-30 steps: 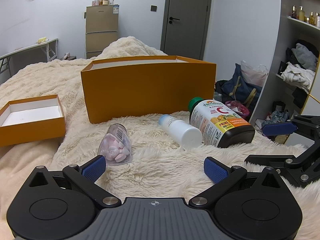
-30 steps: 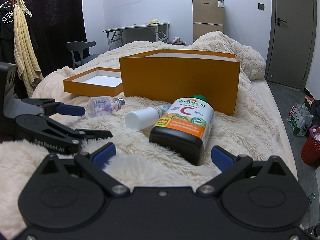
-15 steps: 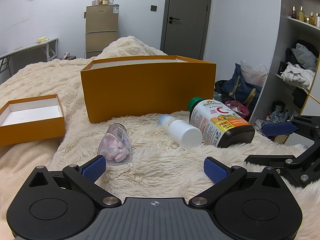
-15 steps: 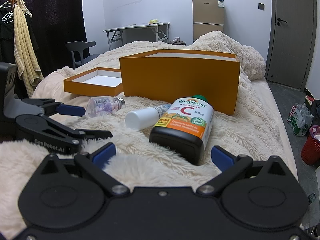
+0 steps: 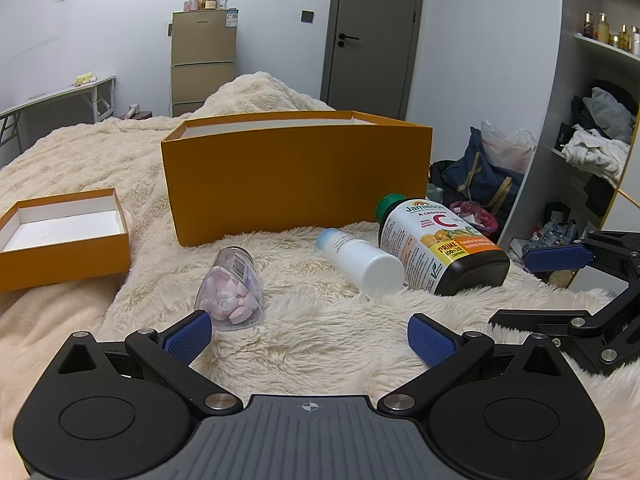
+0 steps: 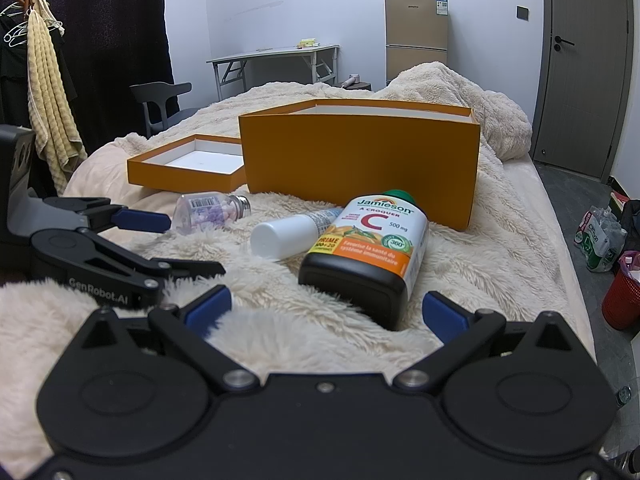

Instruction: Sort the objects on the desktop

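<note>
Blue-padded left gripper [image 5: 308, 334] and right gripper [image 6: 326, 310] both spread wide, holding nothing, low over fleece blanket [image 5: 320, 332]; pill jar [image 5: 231, 292], white bottle [image 5: 360, 260], vitamin bottle [image 6: 368, 252] lie before orange box [image 5: 296, 176].

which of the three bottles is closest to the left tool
The small clear bottle of pink tablets: it lies just ahead of the left tool, by its left finger. The white bottle and the Jamieson vitamin C bottle lie farther off, to the right.
</note>
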`<state>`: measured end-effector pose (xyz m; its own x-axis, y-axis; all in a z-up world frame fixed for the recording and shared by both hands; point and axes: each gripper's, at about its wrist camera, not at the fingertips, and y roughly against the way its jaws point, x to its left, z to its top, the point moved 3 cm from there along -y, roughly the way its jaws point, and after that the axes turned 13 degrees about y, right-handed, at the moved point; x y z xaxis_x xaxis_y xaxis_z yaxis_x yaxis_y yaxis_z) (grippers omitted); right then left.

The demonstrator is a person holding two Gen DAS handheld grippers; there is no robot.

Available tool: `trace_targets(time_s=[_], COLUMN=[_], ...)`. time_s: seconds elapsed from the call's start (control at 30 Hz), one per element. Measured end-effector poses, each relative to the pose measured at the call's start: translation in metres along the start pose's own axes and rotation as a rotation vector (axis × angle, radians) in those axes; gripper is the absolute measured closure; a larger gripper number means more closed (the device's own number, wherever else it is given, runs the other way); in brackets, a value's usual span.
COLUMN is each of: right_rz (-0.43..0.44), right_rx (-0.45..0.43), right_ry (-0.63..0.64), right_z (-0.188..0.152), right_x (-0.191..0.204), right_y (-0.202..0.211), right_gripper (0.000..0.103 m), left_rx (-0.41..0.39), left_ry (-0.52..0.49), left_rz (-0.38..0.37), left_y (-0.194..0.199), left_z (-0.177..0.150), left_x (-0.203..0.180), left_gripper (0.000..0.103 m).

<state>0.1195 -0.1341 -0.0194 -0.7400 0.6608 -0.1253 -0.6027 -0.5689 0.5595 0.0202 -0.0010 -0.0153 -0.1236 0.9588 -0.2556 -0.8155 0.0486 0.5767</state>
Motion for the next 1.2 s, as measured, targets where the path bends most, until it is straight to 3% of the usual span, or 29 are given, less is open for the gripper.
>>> trace_targets(time_s=[0.87, 1.07, 1.2], right_rz=[0.018, 0.152, 0.085], right_rx=[0.002, -0.063, -0.068], right_ry=[0.004, -0.019, 0.020], right_z=[0.004, 0.031, 0.057], right_x=[-0.005, -0.035, -0.063], right_y=[0.000, 0.011, -0.004], right_gripper=[0.000, 0.000, 0.000], left_rx=[0.007, 0.013, 0.013], left_ry=[0.007, 0.016, 0.018], left_rz=[-0.010, -0.020, -0.022], left_y=[-0.005, -0.005, -0.006], left_z=[0.000, 0.001, 0.001], left_x=[0.002, 0.004, 0.005], left_gripper=[0.000, 0.000, 0.000])
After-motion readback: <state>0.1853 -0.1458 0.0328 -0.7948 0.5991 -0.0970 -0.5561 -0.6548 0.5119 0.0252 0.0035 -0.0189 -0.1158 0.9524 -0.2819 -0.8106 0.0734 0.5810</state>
